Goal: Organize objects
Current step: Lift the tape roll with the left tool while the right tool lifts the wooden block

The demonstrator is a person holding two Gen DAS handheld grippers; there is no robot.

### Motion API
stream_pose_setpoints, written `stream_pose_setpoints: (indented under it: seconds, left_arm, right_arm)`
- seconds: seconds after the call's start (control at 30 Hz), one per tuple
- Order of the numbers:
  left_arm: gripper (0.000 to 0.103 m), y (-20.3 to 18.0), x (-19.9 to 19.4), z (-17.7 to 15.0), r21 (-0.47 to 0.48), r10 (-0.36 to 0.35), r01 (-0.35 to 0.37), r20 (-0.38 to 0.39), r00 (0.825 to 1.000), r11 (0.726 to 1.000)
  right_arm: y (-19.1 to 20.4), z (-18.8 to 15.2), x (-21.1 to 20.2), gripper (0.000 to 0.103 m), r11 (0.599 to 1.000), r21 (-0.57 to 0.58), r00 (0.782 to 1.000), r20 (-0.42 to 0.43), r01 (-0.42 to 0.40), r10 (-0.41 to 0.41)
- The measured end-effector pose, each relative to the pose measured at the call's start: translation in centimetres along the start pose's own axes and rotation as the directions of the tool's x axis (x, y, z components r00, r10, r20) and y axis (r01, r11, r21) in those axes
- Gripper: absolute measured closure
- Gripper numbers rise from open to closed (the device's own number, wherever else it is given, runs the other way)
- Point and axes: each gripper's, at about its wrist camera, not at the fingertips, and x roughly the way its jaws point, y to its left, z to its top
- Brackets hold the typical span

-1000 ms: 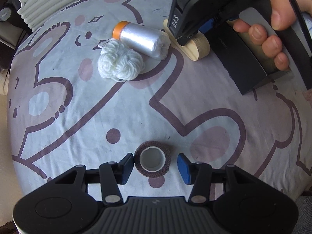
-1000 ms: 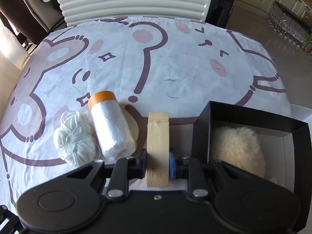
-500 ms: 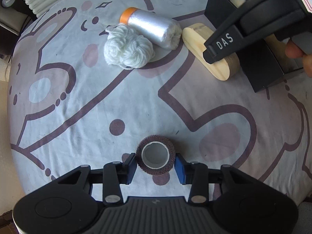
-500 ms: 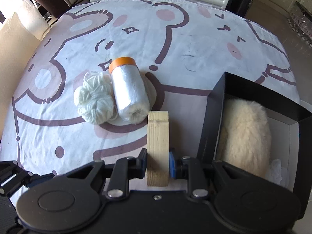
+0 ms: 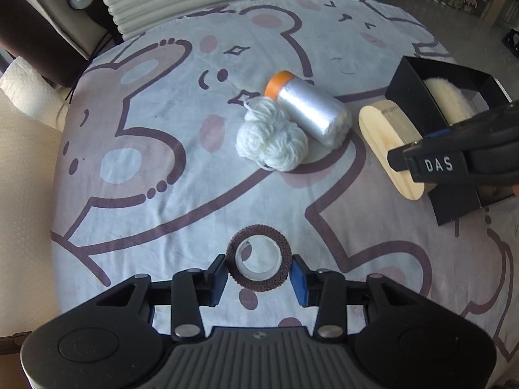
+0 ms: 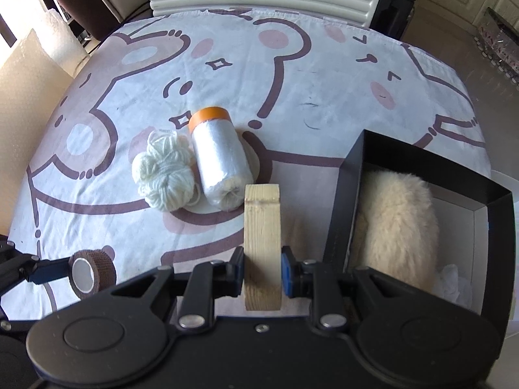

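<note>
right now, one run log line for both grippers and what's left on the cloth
left gripper: shut on brown tape roll | right gripper: shut on wooden block | loose: yarn ball, plastic film roll | black box: fluffy pad inside

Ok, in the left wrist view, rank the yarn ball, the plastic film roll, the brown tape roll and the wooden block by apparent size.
1. Wooden block, partly hidden by the right gripper, so only probably largest.
2. Plastic film roll and yarn ball: look alike, unranked.
3. Brown tape roll: smallest, despite being nearest the camera.
</note>
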Motion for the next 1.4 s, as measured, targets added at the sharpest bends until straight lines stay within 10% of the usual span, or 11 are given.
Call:
stream_pose_setpoints:
  seconds: [1.4]
  left_arm:
    - [0.06,-2.9,-10.1,1.1,-0.156,0.05,-0.009,0.263,0.963,0.988]
  right_arm:
    - [-4.4,-4.8,-12.3,0.08,0.992,0.124,0.971,0.231,0.024,-0.053]
